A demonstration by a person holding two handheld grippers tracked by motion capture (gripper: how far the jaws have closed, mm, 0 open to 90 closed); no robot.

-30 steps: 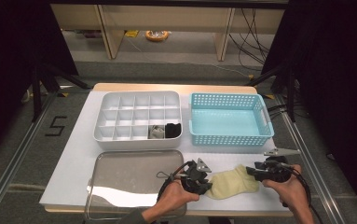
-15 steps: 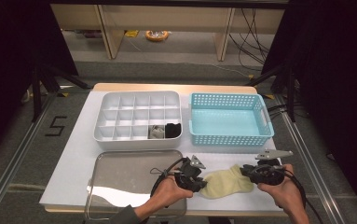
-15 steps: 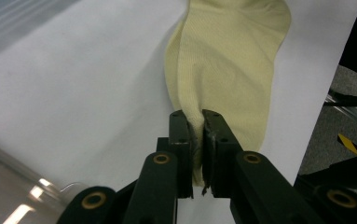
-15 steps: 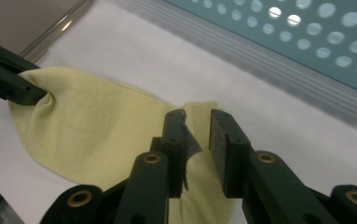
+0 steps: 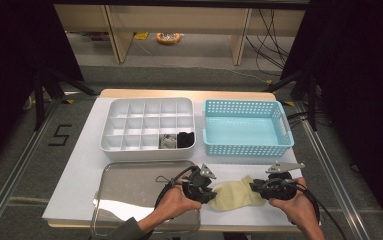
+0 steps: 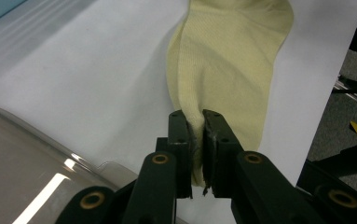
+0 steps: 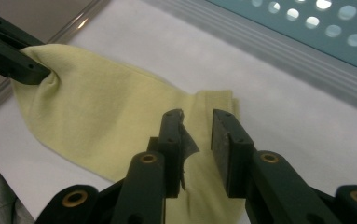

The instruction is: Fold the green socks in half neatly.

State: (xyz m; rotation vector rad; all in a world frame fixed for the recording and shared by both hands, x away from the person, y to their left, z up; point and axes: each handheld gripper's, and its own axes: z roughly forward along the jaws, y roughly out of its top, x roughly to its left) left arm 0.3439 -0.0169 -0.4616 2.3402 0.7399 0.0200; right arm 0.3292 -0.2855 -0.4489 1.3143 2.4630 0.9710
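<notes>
A pale yellow sock (image 5: pixel 234 195) lies flat on the white table top near the front edge. My left gripper (image 5: pixel 206 192) is at its left end, and in the left gripper view the gripper (image 6: pixel 197 126) is shut on a pinched fold of the sock (image 6: pixel 227 60). My right gripper (image 5: pixel 256 190) is at the sock's right end. In the right gripper view this gripper (image 7: pixel 197 123) stands open, with its jaws astride the edge of the sock (image 7: pixel 97 102). The left gripper (image 7: pixel 13 58) shows there at the far corner of the cloth.
A shiny metal tray (image 5: pixel 129 185) lies just left of the left hand. Behind it stands a white compartment box (image 5: pixel 149 107) with a grey item (image 5: pixel 168 141) and a black item (image 5: pixel 185 139) in its front cells. A blue perforated basket (image 5: pixel 244 103) stands at the back right.
The right hand and its gripper have moved left along the front edge toward the sock. The sock now lies a little further left and shorter. The left gripper has barely moved.
</notes>
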